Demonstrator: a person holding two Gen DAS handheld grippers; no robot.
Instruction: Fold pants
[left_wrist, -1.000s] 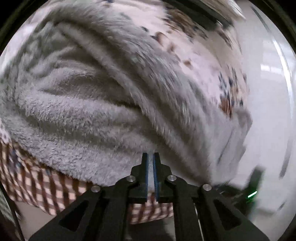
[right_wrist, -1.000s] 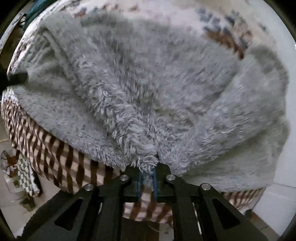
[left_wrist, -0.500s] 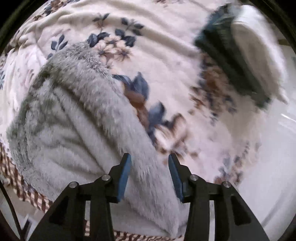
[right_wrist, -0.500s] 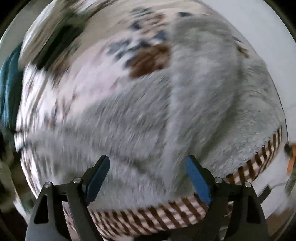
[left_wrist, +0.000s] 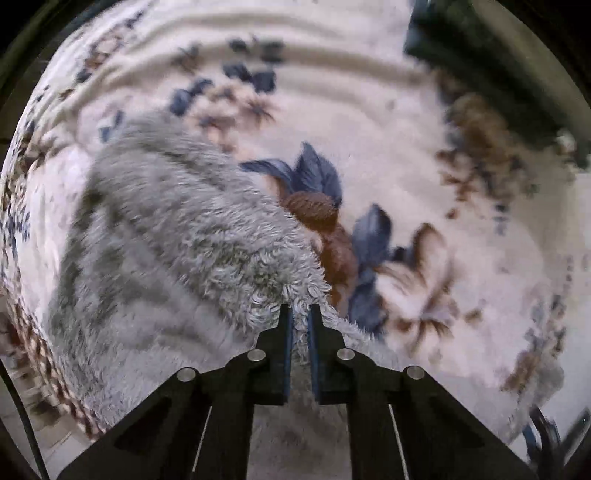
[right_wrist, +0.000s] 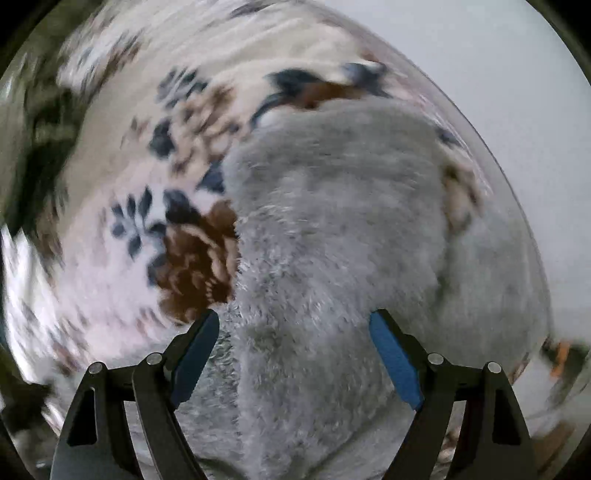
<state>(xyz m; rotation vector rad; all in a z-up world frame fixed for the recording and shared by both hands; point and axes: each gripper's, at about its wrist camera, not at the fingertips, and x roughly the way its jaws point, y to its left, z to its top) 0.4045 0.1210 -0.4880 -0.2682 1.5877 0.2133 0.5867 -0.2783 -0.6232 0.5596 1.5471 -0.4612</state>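
L gripper (left_wrist: 299, 314) clenched on edge of grey fleece pants (left_wrist: 177, 251), low center of frame; pants fill left half, on floral blanket (left_wrist: 424, 155). R gripper (right_wrist: 293, 325) released, jaws wide over pants (right_wrist: 343, 221), center-right; blanket (right_wrist: 110, 277) at left.

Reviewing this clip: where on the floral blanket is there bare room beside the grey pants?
Left wrist view: open floral blanket lies above and right of the grey fleece pants, up to the dark object at top right. Right wrist view: blanket is free left of the pants. The pants' side is crowded.
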